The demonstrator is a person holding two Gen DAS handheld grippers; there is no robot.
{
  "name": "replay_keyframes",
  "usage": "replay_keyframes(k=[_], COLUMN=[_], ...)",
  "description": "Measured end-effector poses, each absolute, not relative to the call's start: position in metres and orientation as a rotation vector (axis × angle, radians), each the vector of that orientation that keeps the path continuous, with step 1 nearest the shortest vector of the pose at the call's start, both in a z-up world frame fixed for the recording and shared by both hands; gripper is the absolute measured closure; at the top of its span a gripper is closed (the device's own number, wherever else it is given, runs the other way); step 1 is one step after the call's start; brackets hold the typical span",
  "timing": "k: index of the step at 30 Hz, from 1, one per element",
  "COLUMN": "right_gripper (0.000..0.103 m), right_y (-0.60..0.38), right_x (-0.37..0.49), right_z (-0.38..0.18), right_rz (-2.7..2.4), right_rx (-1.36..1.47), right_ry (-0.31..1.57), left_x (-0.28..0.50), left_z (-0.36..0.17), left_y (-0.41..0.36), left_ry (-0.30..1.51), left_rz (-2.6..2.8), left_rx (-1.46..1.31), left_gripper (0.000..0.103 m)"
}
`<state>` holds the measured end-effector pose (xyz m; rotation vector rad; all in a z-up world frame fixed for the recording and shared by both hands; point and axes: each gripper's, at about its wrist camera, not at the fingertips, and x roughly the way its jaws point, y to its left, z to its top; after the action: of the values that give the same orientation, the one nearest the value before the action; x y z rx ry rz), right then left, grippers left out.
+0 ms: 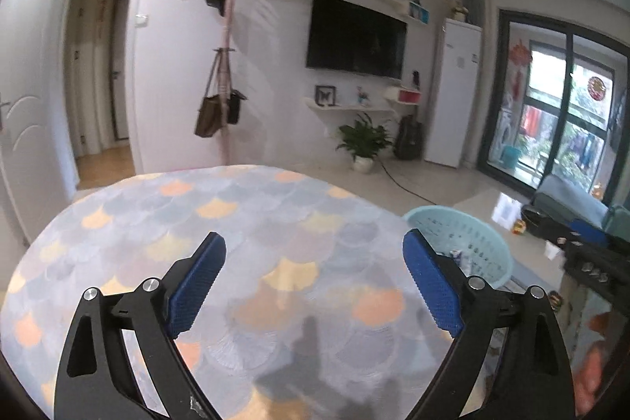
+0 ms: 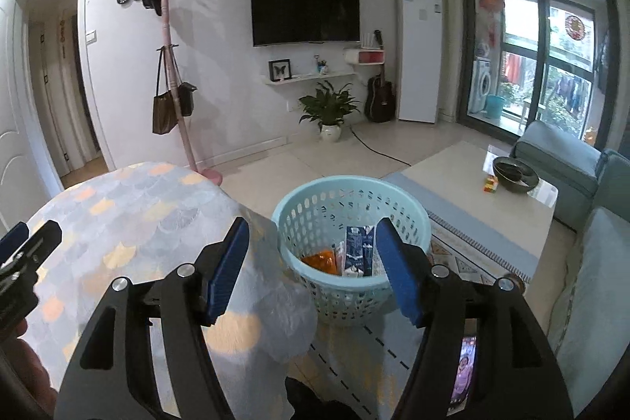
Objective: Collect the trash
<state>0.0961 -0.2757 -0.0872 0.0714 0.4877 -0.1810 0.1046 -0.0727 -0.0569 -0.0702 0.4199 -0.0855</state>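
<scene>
Jaws of the left gripper (image 1: pixel 314 252) stand wide apart over the scale-patterned tablecloth (image 1: pixel 220 219), nothing between them. Right gripper (image 2: pixel 312 243) is also parted and empty, held above the table edge. Just beyond it, on the floor beside the table, the pale blue basket (image 2: pixel 311 296) holds a blue carton (image 2: pixel 356 250) and an orange wrapper (image 2: pixel 321 260). Farther off, a television (image 2: pixel 305 6) hangs on the wall.

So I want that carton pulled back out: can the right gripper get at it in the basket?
Probably yes: the right gripper, jaws open and empty, points at the open-topped basket, the carton upright and uncovered.
</scene>
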Motion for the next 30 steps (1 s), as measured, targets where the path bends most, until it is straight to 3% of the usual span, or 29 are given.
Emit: replay_keyframes(k=[30], right_gripper=[0.040], right_y=[-0.268], right_x=[0.102], right_z=[-0.114], right_rz=[-0.226], right_rx=[0.026], right_ry=[0.490], left_x=[0.101], left_z=[-0.073], left_y=[-0.067], left_ry=[0.437], left_rz=[-0.095], left_rx=[-0.084], left_gripper=[0.013])
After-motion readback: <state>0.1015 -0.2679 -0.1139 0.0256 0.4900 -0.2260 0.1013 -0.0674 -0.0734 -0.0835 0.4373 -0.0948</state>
